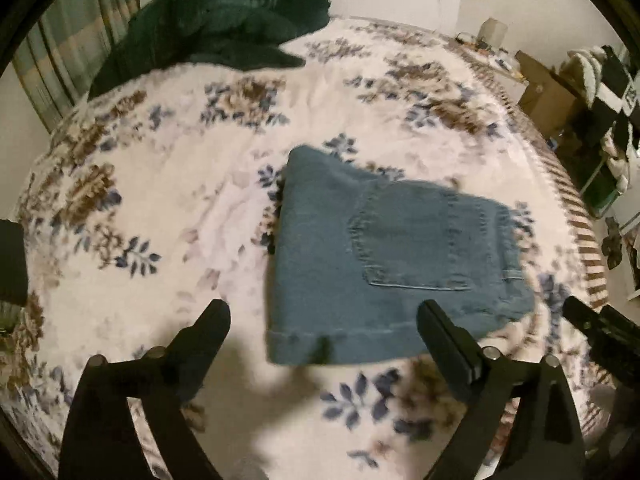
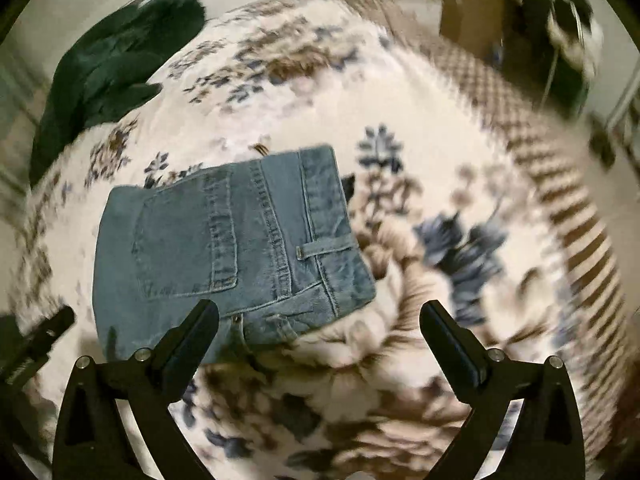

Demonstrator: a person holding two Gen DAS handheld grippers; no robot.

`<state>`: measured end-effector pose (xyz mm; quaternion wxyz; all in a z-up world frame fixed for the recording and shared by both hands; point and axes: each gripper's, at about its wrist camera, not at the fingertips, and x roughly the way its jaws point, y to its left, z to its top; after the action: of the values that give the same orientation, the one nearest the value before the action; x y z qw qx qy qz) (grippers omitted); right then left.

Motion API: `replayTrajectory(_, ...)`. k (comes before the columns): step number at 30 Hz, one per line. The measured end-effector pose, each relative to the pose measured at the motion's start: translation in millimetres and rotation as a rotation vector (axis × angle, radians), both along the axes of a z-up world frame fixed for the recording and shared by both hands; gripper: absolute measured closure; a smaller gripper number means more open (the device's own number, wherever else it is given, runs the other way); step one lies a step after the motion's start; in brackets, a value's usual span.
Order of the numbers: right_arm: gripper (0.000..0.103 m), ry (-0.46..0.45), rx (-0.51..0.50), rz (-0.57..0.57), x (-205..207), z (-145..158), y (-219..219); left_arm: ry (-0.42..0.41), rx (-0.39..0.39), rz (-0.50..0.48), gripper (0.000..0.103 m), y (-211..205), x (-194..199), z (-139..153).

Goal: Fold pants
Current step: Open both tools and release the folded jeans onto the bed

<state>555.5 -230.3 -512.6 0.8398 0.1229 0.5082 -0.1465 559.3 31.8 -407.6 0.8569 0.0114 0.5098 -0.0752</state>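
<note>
Blue denim pants (image 1: pixel 384 256) lie folded into a compact rectangle on the floral bedspread (image 1: pixel 168 184), back pocket facing up. They also show in the right wrist view (image 2: pixel 224 256), with waistband and belt loop toward the right. My left gripper (image 1: pixel 324 320) is open and empty, held above the near edge of the pants. My right gripper (image 2: pixel 320 320) is open and empty, above the pants' near right corner. The right gripper's tip shows at the right edge of the left wrist view (image 1: pixel 600 332).
A dark green blanket (image 1: pixel 216 24) is heaped at the far left of the bed. Cardboard boxes (image 1: pixel 548 92) and a rack with clothes (image 1: pixel 612 92) stand beyond the bed's right edge. Curtains (image 1: pixel 60 60) hang at the far left.
</note>
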Motion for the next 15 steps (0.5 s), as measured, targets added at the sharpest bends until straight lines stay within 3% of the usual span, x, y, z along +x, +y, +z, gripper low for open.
replayTrajectory(7,0.001,-0.063,-0.077,0.061,-55,91,23,-0.085,0.026,0.011,0.007,-11,-51,83)
replayTrajectory(15,0.001,-0.183,-0.109,0.112,-145,208,37,-0.188,0.034,0.073,0.007,-4,-139,184)
